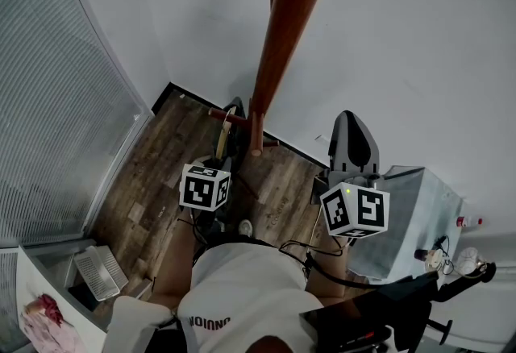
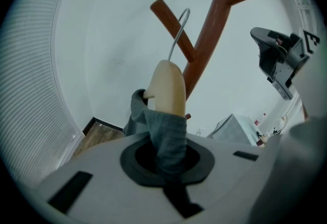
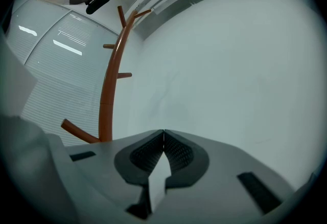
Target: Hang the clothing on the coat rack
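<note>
Left gripper view, left gripper [image 2: 166, 156] clamping one clothed hanger [image 2: 168, 87], right gripper [image 3: 163, 133] closed, empty

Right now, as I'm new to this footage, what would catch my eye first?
The red-brown coat rack rises through the head view's middle. In the left gripper view, the left claw is shut on a grey garment draped over a pale hanger with a wire hook.

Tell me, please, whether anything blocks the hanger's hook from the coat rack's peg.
Nothing visible does: the hook overlaps the peg against bare wall, while the left gripper is shut on the clothing over the hanger.
</note>
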A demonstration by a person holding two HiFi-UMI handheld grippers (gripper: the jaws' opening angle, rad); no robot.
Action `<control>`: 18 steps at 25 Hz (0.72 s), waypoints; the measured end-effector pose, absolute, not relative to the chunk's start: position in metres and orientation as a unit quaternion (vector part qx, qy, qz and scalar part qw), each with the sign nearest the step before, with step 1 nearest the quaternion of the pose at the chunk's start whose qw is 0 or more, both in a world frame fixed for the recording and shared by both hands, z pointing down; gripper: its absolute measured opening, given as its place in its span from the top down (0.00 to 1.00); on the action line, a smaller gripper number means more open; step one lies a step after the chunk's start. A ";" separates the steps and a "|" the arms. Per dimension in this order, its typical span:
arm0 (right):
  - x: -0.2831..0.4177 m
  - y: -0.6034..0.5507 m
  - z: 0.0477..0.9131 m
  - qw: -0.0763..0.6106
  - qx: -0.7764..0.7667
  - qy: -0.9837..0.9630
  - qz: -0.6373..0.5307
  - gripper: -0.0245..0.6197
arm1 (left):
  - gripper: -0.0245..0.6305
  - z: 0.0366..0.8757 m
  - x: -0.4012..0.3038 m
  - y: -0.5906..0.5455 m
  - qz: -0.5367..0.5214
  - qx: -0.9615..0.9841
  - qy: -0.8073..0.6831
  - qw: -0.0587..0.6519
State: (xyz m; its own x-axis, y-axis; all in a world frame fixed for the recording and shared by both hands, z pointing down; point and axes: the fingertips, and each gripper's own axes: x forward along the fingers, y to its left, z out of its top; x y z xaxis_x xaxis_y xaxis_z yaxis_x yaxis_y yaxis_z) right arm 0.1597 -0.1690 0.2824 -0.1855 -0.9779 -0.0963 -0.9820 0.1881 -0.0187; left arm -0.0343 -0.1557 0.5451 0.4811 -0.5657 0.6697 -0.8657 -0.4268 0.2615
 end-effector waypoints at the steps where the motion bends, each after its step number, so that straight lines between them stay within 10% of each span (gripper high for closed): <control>1: 0.160 -0.169 0.283 0.043 -0.636 0.770 0.023 0.93 | 0.93 0.546 -0.034 -0.156 0.252 0.807 -0.443 0.299; 18: 0.164 -0.171 0.290 0.038 -0.647 0.761 0.015 0.93 | 0.93 0.565 -0.026 -0.156 0.268 0.806 -0.429 0.306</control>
State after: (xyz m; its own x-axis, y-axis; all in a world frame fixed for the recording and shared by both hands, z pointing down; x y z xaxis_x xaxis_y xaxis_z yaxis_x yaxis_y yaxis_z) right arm 0.1636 -0.1707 0.2900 -0.1595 -0.9842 -0.0765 -0.9865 0.1619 -0.0262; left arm -0.0263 -0.1563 0.5652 0.4879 -0.5285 0.6948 -0.8565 -0.4436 0.2640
